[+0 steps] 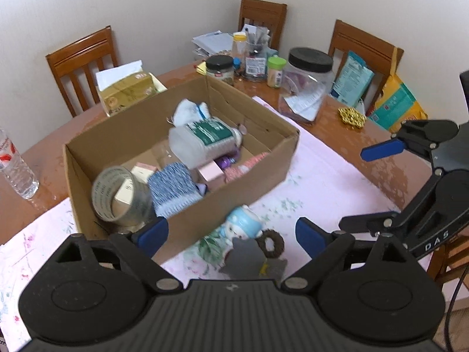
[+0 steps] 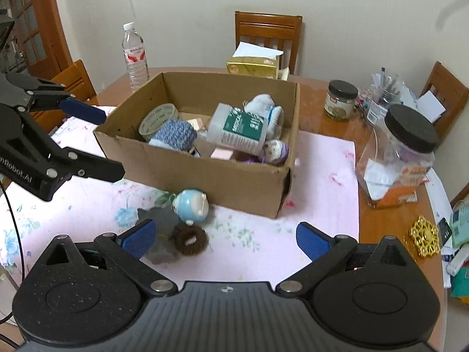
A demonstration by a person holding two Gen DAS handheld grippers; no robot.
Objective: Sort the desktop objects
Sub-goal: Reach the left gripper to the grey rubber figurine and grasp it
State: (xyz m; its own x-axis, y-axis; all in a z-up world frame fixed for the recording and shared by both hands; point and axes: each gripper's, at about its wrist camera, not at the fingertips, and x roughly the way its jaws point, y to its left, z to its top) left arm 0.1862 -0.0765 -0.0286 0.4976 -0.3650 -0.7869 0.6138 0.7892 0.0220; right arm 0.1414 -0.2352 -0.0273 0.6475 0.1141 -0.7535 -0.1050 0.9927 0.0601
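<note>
An open cardboard box point(image 1: 234, 208) point(image 2: 222, 182) stands on a pink floral cloth point(image 1: 322, 176) point(image 2: 263, 234). It holds a tape roll point(image 1: 117, 196) point(image 2: 158, 120), a blue knitted item point(image 1: 173, 187) point(image 2: 176, 133), a clear bottle with a green label point(image 1: 205, 140) point(image 2: 240, 130), white socks point(image 1: 190, 111) and small boxes. In front of the box lie a blue snowman figure point(image 1: 243, 224) point(image 2: 190, 205), a grey felt piece point(image 1: 243, 255) point(image 2: 161, 220) and a brown hair tie point(image 1: 271, 243) point(image 2: 190, 239). My left gripper point(image 1: 231, 234) is open above them. My right gripper point(image 2: 224, 236) is open, and it also shows in the left wrist view point(image 1: 362, 186).
A water bottle point(image 2: 134, 55), a tissue box point(image 1: 129, 91) point(image 2: 252, 66), a big clear jar with a black lid point(image 1: 307, 85) point(image 2: 395, 158), small jars point(image 1: 219, 69) point(image 2: 340, 99), a gold ornament point(image 1: 351, 117) point(image 2: 423, 236) and papers stand around the wooden table. Wooden chairs ring it.
</note>
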